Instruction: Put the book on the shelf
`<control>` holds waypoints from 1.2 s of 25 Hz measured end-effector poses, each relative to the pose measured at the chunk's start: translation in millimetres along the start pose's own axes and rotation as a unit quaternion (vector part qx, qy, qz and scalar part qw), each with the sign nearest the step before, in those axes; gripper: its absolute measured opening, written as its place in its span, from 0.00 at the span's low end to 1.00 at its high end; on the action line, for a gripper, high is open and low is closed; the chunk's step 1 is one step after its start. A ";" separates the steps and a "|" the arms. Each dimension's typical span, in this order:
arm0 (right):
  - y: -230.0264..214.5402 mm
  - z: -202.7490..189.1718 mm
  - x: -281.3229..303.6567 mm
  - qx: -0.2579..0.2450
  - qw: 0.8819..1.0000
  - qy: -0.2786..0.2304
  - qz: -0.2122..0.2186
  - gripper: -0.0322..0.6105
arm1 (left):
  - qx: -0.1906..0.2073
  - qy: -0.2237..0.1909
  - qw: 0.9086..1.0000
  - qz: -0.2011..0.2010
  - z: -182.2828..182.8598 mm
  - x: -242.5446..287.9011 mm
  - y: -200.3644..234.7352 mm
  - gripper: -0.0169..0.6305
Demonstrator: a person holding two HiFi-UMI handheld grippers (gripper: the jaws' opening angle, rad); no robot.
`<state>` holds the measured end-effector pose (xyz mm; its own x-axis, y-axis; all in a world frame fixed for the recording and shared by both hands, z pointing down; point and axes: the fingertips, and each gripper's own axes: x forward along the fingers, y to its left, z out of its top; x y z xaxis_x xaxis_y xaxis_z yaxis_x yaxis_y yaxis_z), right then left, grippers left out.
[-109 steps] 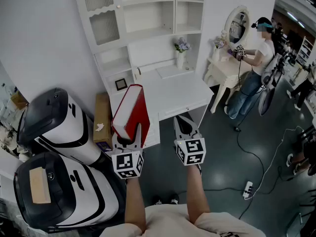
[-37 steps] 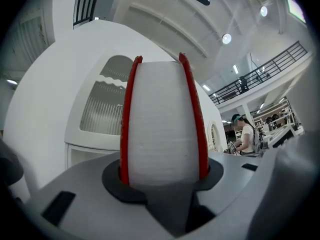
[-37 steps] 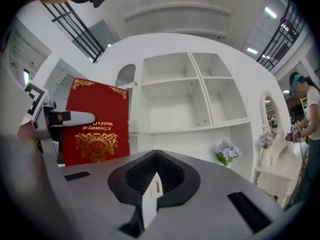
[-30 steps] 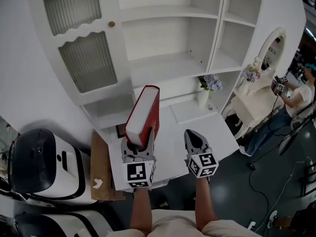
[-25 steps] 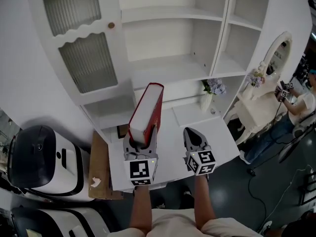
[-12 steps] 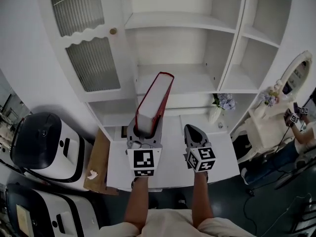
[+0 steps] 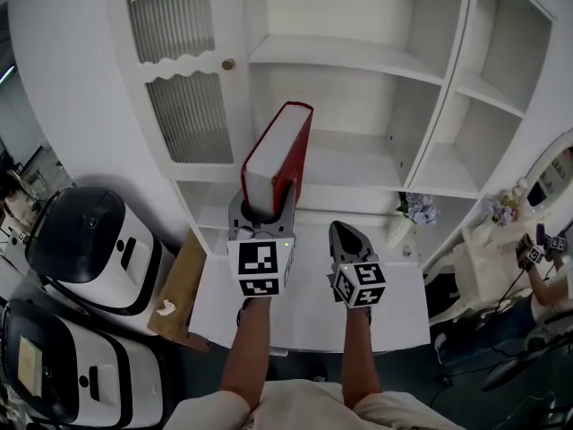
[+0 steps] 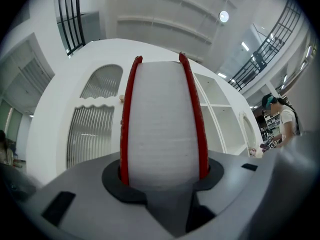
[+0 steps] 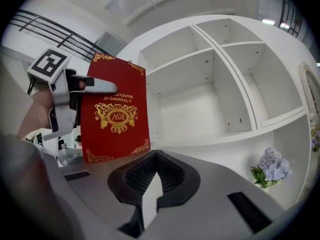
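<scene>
Starting on the left: the left claw [image 7: 262, 211] is clenched on the bottom end of a thick red hardcover book [image 7: 277, 155]. It holds the book upright in the air, page edges facing the head camera, above the white worktop [image 7: 304, 307] and in front of the white wooden shelf unit [image 7: 354, 159]. So I'd say pickup and lift are done. The book isn't on any board yet; it needs to go into one of the open compartments, get set down and be let go.

The right claw [image 7: 344, 238] is just beside it, pinched shut with nothing in it.

Writing: the right gripper view shows the red cover with gold corner ornaments, an emblem that looks like "RW", and a gold line that seems to start "A Treasury of". The rest is too small to read.
</scene>
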<state>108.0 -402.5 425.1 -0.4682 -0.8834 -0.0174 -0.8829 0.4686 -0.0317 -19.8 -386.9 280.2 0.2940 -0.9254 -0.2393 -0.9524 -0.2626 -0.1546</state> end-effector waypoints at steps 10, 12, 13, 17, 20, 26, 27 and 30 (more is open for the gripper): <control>20.9 1.7 13.4 -0.028 0.998 0.004 0.048 0.08 | -0.044 -0.011 0.999 0.023 17.7 38.3 18.8 0.36; 17.8 1.6 15.4 -0.026 0.998 0.005 0.052 0.08 | -0.050 -0.010 0.998 0.027 18.1 47.4 20.6 0.36; 15.5 1.3 16.2 -0.026 0.998 0.006 0.053 0.08 | -0.053 -0.008 0.998 0.029 17.7 52.3 20.8 0.36; 5.5 0.9 20.3 -0.023 0.998 0.011 0.056 0.08 | -0.055 0.001 0.998 0.036 15.4 76.2 20.3 0.36; -0.3 1.5 25.2 -0.026 0.998 0.014 0.063 0.08 | -0.063 0.005 0.997 0.045 13.9 95.1 22.9 0.36; -14.1 2.1 35.0 -0.027 0.997 0.015 0.077 0.08 | -0.067 0.016 0.996 0.063 7.8 131.3 19.2 0.36; -15.8 2.3 36.8 -0.027 0.996 0.016 0.081 0.08 | -0.067 0.020 0.995 0.065 5.7 137.1 18.6 0.36; -21.5 0.4 40.6 -0.030 0.995 0.019 0.089 0.08 | -0.069 0.024 0.995 0.075 1.1 150.7 19.9 0.36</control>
<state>108.0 -448.5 424.6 -0.6175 -0.7863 0.0204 -0.7858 0.6178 0.0274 5.6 -531.3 240.1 0.1473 -0.9680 -0.2031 -0.9881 -0.1532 0.0135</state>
